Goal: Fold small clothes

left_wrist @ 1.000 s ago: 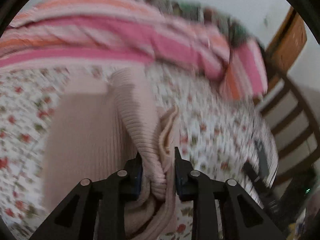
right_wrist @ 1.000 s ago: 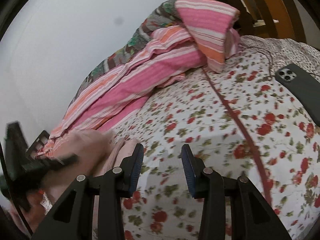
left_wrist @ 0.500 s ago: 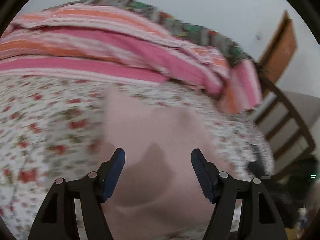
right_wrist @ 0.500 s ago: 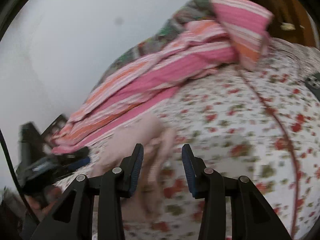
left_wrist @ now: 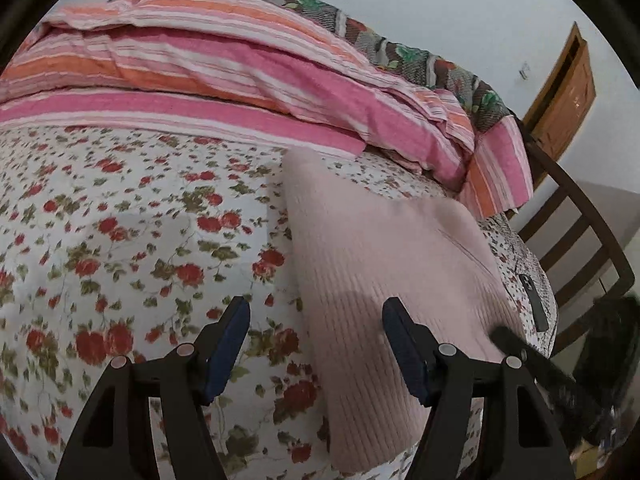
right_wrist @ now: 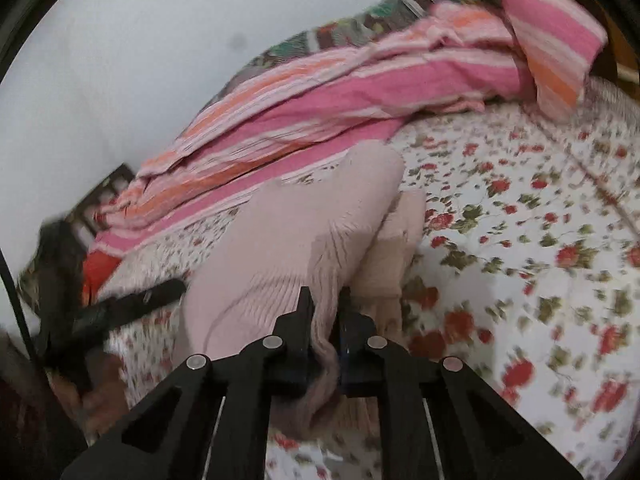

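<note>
floral bed sheet carries the pink ribbed garment, lying near the striped blanket. left tongs stand wide and empty; right tongs pinch the garment's edge. best to draw that edge across evenly, keeping layers flat.

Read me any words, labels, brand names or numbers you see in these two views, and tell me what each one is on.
There is no readable text in either view.
Pink knit garment: no tag or label shows.
Floral bedsheet: printed flowers only.
Striped blanket: stripes only.
Dark phone at the bed's edge: too small to show any marking.
Wooden door: faint marks, too small to read.
</note>
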